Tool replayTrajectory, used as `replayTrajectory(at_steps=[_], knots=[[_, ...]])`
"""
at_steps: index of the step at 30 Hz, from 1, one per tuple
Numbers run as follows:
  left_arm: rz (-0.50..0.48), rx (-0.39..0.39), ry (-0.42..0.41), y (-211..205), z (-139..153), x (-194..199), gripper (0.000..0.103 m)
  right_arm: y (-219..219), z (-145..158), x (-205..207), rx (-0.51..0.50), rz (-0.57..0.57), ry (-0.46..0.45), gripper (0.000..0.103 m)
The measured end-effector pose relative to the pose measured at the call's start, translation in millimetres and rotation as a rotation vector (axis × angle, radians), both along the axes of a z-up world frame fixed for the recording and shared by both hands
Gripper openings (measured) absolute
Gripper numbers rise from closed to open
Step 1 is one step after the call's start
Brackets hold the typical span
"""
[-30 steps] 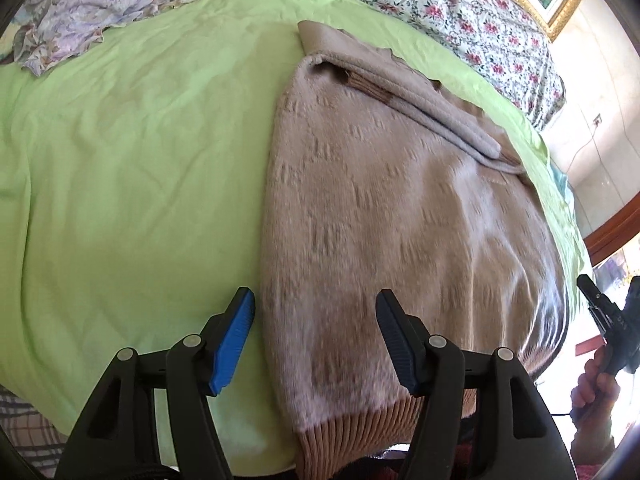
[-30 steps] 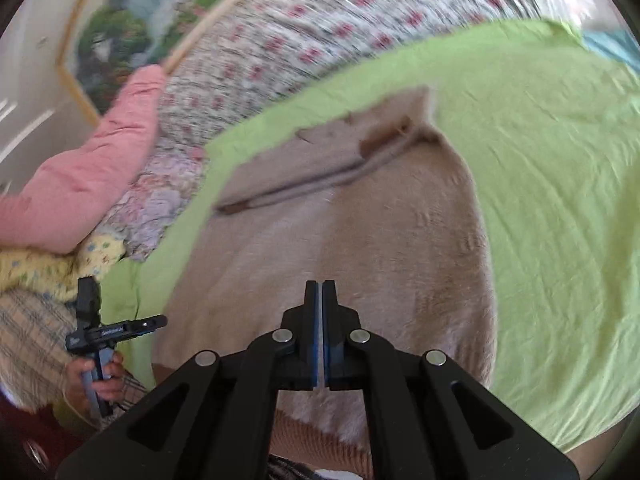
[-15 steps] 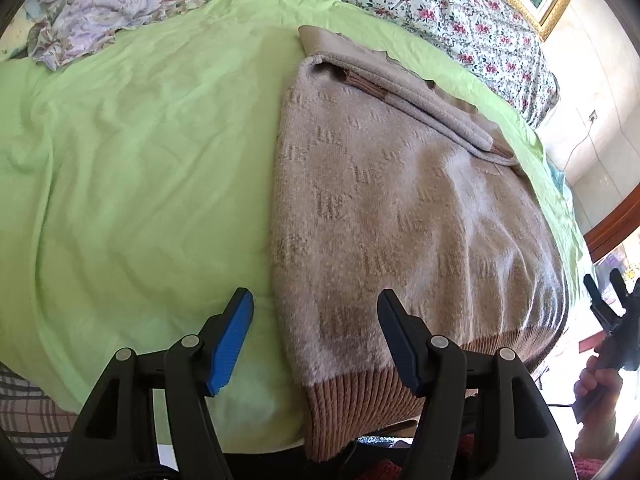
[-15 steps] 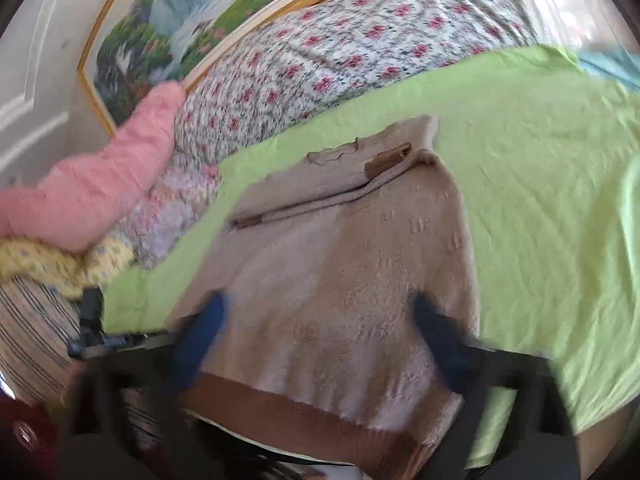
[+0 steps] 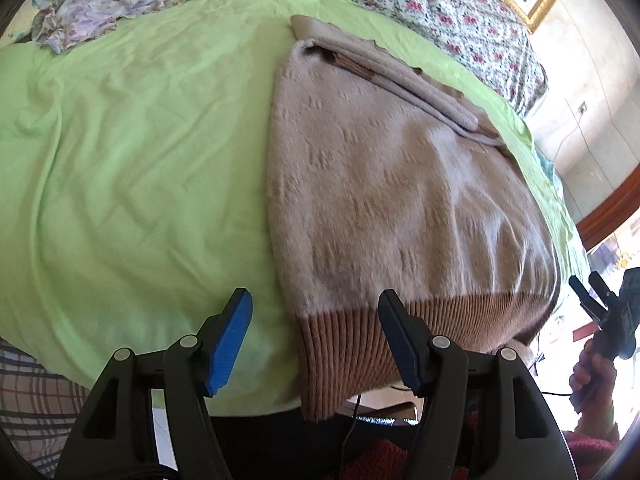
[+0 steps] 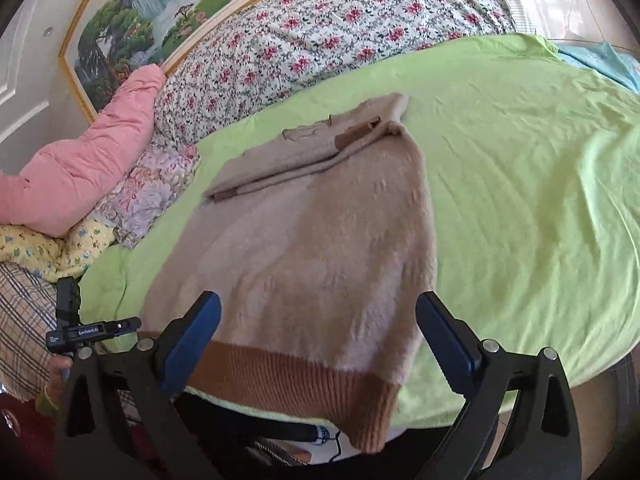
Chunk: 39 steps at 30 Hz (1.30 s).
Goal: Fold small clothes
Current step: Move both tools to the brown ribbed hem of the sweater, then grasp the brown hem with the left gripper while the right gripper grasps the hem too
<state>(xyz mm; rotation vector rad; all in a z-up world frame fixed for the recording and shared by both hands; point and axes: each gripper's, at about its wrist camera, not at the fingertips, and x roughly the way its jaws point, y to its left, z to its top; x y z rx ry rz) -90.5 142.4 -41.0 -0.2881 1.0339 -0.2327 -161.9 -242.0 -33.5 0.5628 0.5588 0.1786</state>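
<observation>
The left gripper (image 5: 314, 338) is held with its jaws apart over the near left corner of the sweater (image 5: 392, 184); nothing is gripped, and the blue pads (image 5: 230, 340) are seen on either side of the ribbed hem (image 5: 360, 344) without pressing on it. The right gripper (image 6: 316, 338) is shown with its jaws wide apart, having just been opening, and empty; the hem (image 6: 304, 376) lies below and between them. The sweater is laid flat on the green sheet (image 6: 520, 184), its brown hem hanging over the near edge of the bed and its sleeves folded across the far end. Beyond it, a floral quilt (image 6: 320, 40), a pink pillow (image 6: 88, 164) and a framed picture (image 6: 152, 12) are seen.
</observation>
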Motion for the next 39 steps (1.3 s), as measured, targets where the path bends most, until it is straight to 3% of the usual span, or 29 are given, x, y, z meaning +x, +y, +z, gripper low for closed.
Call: replayTrajectory(at_steps=[4, 9, 13, 18, 22, 26, 27, 30, 32, 39], knots=[[-0.006, -0.034, 0.010, -1.2, -5.7, -2.5, 0.066, -3.8, -9.5, -7.3, 0.011, 0.024, 0.020, 0.090], [-0.036, -0.131, 0.016, -7.8, -9.7, -0.1, 0.065, -10.1, -27.3, -6.9, 0.043, 0.047, 0.073, 0.081], [-0.058, -0.119, 0.000, -10.6, -11.0, -0.3, 0.065, -10.8, -40.6, -5.6, 0.067, 0.080, 0.103, 0.078], [-0.074, -0.145, -0.013, -8.4, -12.6, -1.3, 0.063, -12.1, -49.4, -4.7, 0.063, 0.108, 0.119, 0.062], [-0.099, -0.155, -0.013, -8.9, -15.1, -2.4, 0.053, -12.7, -58.0, -2.9, 0.096, 0.141, 0.131, 0.047], [-0.127, -0.155, -0.016, -9.3, -17.8, -3.2, 0.050, -3.7, -69.2, 0.6, 0.126, 0.195, 0.153, 0.035], [-0.129, -0.152, -0.015, -8.8, -18.2, -2.8, 0.046, -0.9, -71.7, 2.2, 0.125, 0.203, 0.158, 0.034], [-0.131, -0.140, -0.012, -5.5, -20.2, -1.7, 0.019, 2.8, -76.4, 4.9, 0.136, 0.211, 0.159, 0.018], [-0.136, -0.156, -0.004, -1.3, -21.9, -1.2, 0.011, 3.6, -75.4, 5.0, 0.136, 0.221, 0.152, 0.010], [-0.141, -0.167, -0.048, -0.3, -8.6, -8.7, 0.006, -3.3, -52.3, -2.1, 0.185, 0.277, 0.048, 0.008]])
